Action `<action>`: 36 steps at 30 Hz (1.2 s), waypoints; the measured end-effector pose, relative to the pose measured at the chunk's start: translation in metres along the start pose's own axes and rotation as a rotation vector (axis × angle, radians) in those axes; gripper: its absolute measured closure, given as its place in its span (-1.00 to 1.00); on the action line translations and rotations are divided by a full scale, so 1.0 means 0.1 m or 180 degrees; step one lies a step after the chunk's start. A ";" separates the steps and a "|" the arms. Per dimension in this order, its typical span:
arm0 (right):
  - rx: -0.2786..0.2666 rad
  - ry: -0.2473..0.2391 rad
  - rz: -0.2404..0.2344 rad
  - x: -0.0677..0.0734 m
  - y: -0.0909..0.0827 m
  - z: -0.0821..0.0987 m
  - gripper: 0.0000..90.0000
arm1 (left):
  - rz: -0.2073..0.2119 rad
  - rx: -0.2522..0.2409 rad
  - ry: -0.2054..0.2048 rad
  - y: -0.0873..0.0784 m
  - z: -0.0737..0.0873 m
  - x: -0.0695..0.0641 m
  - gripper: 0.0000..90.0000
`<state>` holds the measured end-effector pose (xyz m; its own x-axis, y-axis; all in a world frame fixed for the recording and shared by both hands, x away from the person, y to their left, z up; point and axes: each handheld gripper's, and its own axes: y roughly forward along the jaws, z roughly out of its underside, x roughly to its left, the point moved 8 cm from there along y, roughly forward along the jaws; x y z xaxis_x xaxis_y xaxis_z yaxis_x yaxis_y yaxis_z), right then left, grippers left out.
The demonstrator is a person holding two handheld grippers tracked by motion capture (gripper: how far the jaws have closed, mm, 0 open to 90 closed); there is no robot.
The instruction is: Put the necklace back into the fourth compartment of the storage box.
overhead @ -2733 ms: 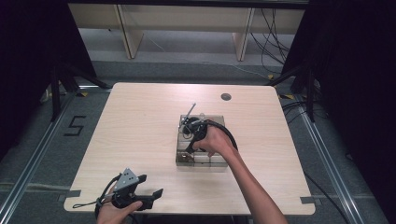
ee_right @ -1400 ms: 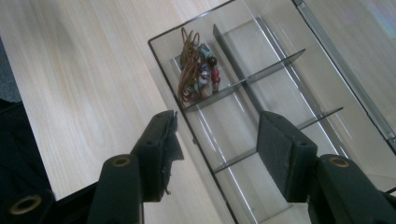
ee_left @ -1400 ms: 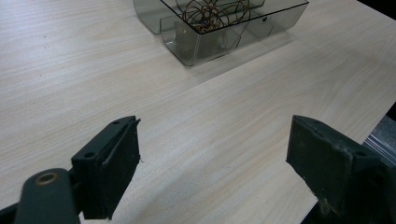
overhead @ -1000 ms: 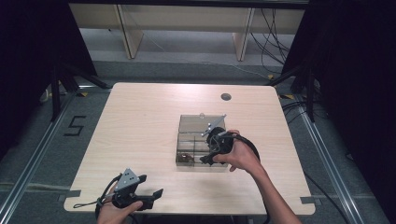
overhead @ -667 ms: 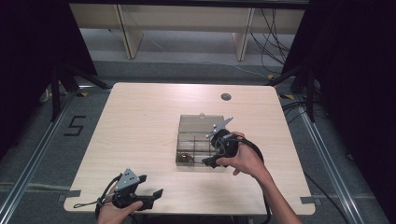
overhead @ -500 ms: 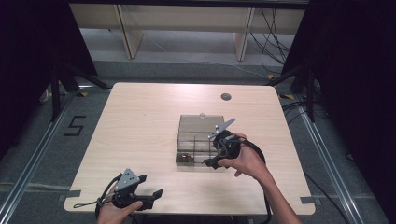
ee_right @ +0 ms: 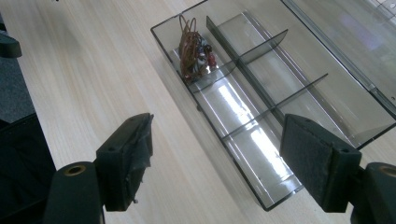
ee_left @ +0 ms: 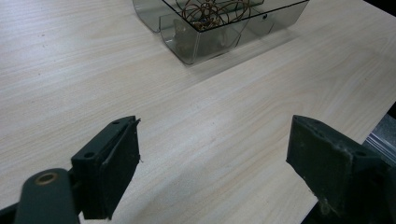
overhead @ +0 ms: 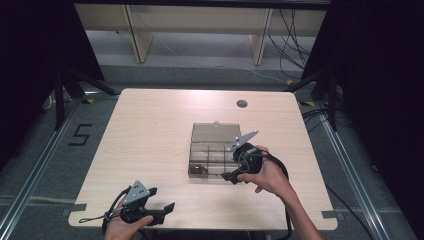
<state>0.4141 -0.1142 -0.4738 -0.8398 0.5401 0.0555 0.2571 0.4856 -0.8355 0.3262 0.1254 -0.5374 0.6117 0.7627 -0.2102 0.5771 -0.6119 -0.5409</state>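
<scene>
A clear compartment box [overhead: 215,155] lies mid-table with its lid [overhead: 216,132] folded open at the back. A coil of copper-coloured wire [overhead: 199,169] sits in its front left compartment; the other compartments look bare. My right gripper [overhead: 229,176] hovers at the box's front right corner. Its jaws have just been opening and stand open with nothing between them. In the right gripper view the box [ee_right: 280,93] and coil [ee_right: 194,51] lie ahead of the gripper [ee_right: 215,163]. My left gripper [overhead: 167,212] rests open near the table's front edge, facing the box [ee_left: 210,37] and coil [ee_left: 205,9].
The light wooden table [overhead: 150,130] has a round cable hole [overhead: 242,104] at the back right. Wooden shelf legs [overhead: 135,35] stand behind the table. Dark stands flank both sides, and a taped "5" [overhead: 80,135] marks the floor at left.
My right hand has drawn back from over the middle of the box toward its front right corner, leaving the coil in the compartment. The left gripper has kept still.
</scene>
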 end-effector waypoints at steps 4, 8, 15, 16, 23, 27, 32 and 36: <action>-0.0048 0.0057 0.0009 0.00 -0.03 0.03 -0.42 | -0.0001 -0.0008 -0.0005 0.00 0.00 0.00 -0.63; -0.0087 0.0039 0.0009 -0.01 -0.06 0.06 -0.42 | -0.0001 -0.0007 0.0009 0.00 0.00 0.00 -0.63; -0.0095 0.0111 0.0025 0.01 -0.08 0.12 -0.42 | -0.0003 0.0015 0.0023 -0.01 0.00 0.00 -0.63; -0.0122 0.0081 0.0057 -0.01 -0.08 0.13 -0.42 | -0.0002 0.0011 0.0024 -0.01 0.00 0.00 -0.63; -0.0208 0.0092 0.0036 0.01 -0.10 0.15 -0.42 | -0.0005 0.0015 0.0031 -0.01 0.00 0.00 -0.63; -0.0195 0.0034 0.0027 0.01 -0.10 0.18 -0.42 | -0.0017 -0.0003 0.0031 -0.01 -0.01 0.00 -0.63; -0.0182 0.0131 0.0042 0.04 -0.11 0.22 -0.43 | -0.0003 0.0013 0.0033 -0.02 0.00 0.00 -0.63; -0.0263 0.0159 0.0046 0.05 -0.10 0.24 -0.44 | -0.0027 0.0019 0.0066 -0.02 -0.01 0.01 -0.63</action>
<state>0.3955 -0.1330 -0.4781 -0.8114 0.5800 0.0727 0.3092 0.5314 -0.7887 0.3258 0.1271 -0.5361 0.6179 0.7633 -0.1887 0.5791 -0.6041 -0.5475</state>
